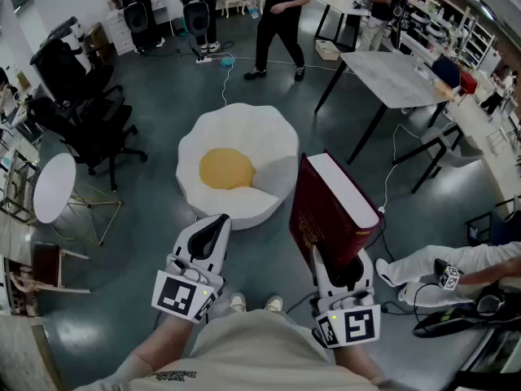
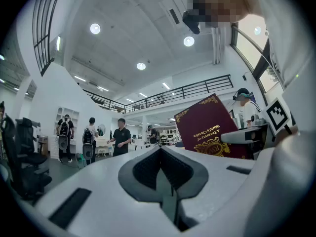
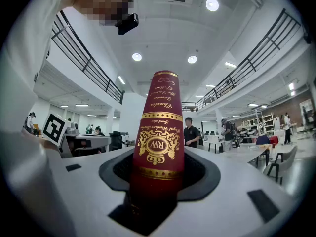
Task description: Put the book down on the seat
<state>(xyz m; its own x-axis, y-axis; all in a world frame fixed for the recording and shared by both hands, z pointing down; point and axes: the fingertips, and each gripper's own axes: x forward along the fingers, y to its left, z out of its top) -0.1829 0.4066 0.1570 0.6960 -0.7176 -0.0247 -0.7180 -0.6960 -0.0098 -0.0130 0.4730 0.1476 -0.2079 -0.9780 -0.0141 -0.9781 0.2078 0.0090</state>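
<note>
Your right gripper [image 3: 157, 181] has its jaws clamped on the lower spine of the book [image 3: 159, 132], pads pressing both covers, gold crest facing the camera. The book [image 1: 326, 210] stands upright in the grip, a thick dark red volume with its white page edge on top, up in the air and not resting on anything. In the head view it's just right of the seat [image 1: 269, 137], overlapping the seat's right edge, not on it. Your left gripper [image 2: 160, 174] has its jaws together with nothing between them. It's level, beside the right one and apart from the book, which shows off to its right [image 2: 210, 127]. In the head view the left gripper [image 1: 213, 233] points at the seat's near edge without touching it. The seat is a low white cushion shaped like a fried egg with a yellow centre [image 1: 226, 168], bare on top, sitting on the grey floor. Your shoes [image 1: 238, 302] show between the two grippers. Farther out: a table [image 1: 391, 76] beyond the book, black office chairs [image 1: 81, 112] far left, a round white side table [image 1: 53, 187], and a person in black [image 1: 281, 15] walking at the back.
</note>
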